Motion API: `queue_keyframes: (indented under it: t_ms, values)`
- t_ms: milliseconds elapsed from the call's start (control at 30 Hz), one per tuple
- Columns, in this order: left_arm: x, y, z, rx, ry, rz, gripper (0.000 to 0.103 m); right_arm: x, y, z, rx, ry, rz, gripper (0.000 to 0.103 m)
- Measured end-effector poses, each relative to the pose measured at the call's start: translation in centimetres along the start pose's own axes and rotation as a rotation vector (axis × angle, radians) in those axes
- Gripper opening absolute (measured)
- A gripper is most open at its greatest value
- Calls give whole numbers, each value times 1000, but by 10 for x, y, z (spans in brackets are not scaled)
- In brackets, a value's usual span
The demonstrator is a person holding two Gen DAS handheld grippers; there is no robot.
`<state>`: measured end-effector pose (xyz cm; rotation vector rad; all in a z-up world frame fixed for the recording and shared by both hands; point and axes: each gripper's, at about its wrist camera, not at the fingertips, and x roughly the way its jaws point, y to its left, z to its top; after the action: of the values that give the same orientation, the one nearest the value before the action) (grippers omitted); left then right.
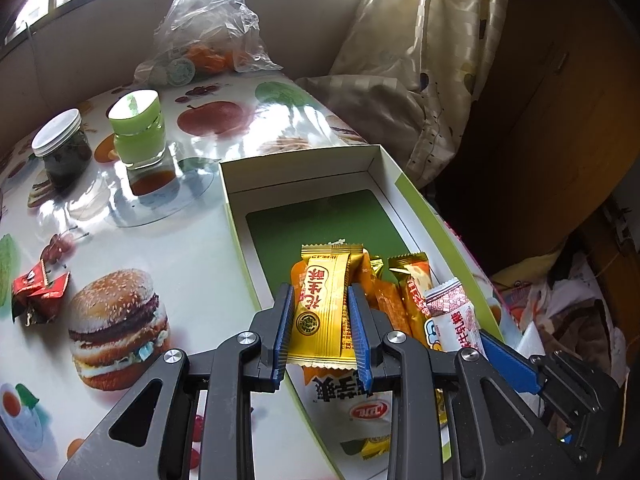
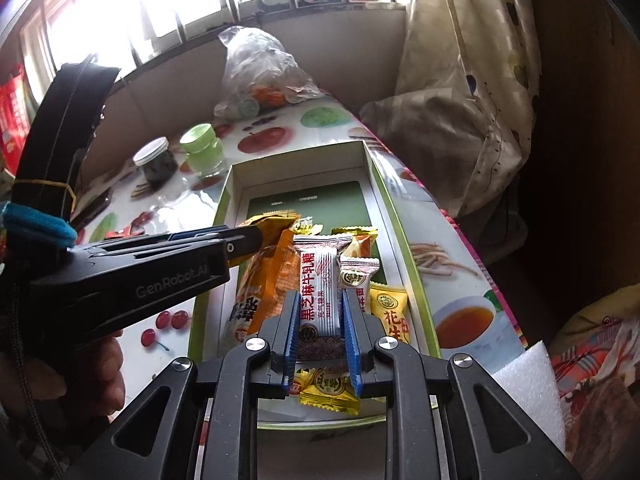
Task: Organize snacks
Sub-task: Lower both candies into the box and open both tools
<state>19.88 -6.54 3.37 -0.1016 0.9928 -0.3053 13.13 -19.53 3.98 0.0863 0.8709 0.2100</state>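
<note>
A white box with green rim [image 1: 240,216] [image 2: 224,200] lies open on the table and holds several wrapped snacks. My left gripper [image 1: 322,302] is shut on a gold peanut-candy wrapper [image 1: 320,308] and holds it over the box's near half; it also shows in the right wrist view [image 2: 256,236]. My right gripper [image 2: 320,308] is shut on a white milk-candy bar [image 2: 320,296] over the box; that bar also shows in the left wrist view [image 1: 456,316]. Orange and yellow packets [image 2: 272,280] lie beneath. A red wrapped snack [image 1: 38,292] lies on the table at the left.
Two jars stand beyond the box, one white-lidded [image 1: 62,148] and one green-lidded [image 1: 138,132]. A clear plastic bag [image 1: 204,28] sits at the table's far end. A curtain [image 1: 432,60] hangs on the right. White foam [image 2: 528,384] lies beside the box's right.
</note>
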Motion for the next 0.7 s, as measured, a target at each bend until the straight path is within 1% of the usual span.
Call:
queue_keyframes:
  t_ms: [67,100,267,400,433,633,700]
  values:
    - [0,1,1,-3,2,-2,28,1,0,1,0,-2,1,19]
    - [1,1,1,-5,4,-4,28,1,0,1,1,-3,2,21]
    - [1,2,1,-12,9,-15,30,2,3,2,-6,-6,0,24]
    - [1,2,1,-18,7,-23,39,2,4,3,-10,-6,-1,28]
    - [1,2,1,-19,6,-29,40,2,4,3,-8,-6,-2,29]
    - [-1,2,1,-21,3,-29,40,1,3,3,-6,-5,-10,36]
    - [-2,2,0,-20,3,-28,40,1,3,4,-7,-7,-16,37]
